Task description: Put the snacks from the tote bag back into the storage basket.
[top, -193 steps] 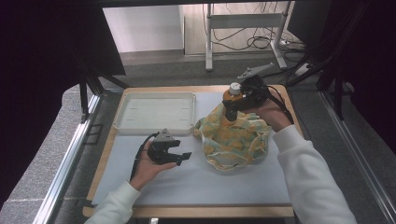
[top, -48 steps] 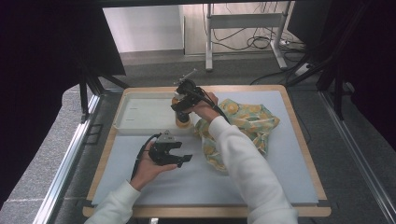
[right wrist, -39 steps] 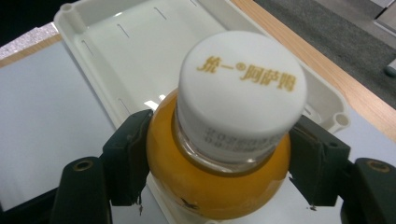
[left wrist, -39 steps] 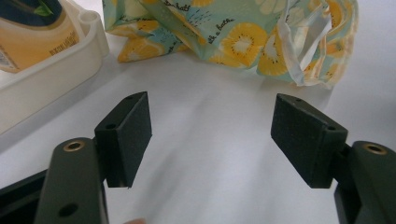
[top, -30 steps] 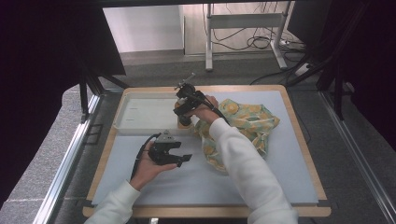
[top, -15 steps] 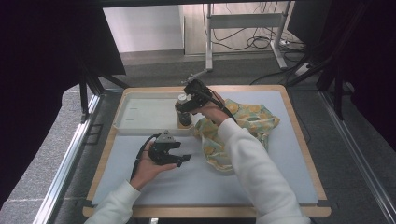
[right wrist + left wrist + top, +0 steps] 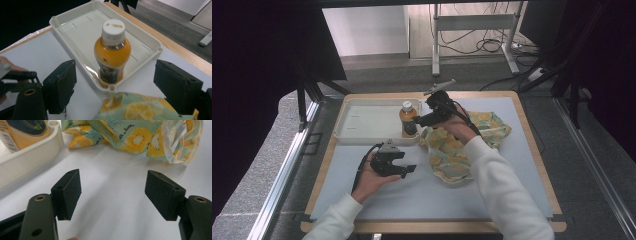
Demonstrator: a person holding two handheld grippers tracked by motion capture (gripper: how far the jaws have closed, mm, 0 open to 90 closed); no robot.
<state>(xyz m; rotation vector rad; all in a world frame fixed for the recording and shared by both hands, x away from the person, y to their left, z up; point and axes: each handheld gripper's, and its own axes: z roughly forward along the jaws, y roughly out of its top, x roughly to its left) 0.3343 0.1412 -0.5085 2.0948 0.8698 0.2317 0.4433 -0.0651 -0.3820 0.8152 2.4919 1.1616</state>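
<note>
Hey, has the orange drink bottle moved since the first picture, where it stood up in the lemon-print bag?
Yes. The bottle has gone left, out of the lemon-print bag, and now stands upright in the white tray, at its right end.

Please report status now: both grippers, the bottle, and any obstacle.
Left gripper open, resting on table. Right gripper open, beside bottle. Bottle upright in tray. Cloth bag crumpled nearby.

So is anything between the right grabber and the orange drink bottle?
No. The right gripper is open with the bottle straight ahead, standing in the white tray. Nothing sits between them.
</note>
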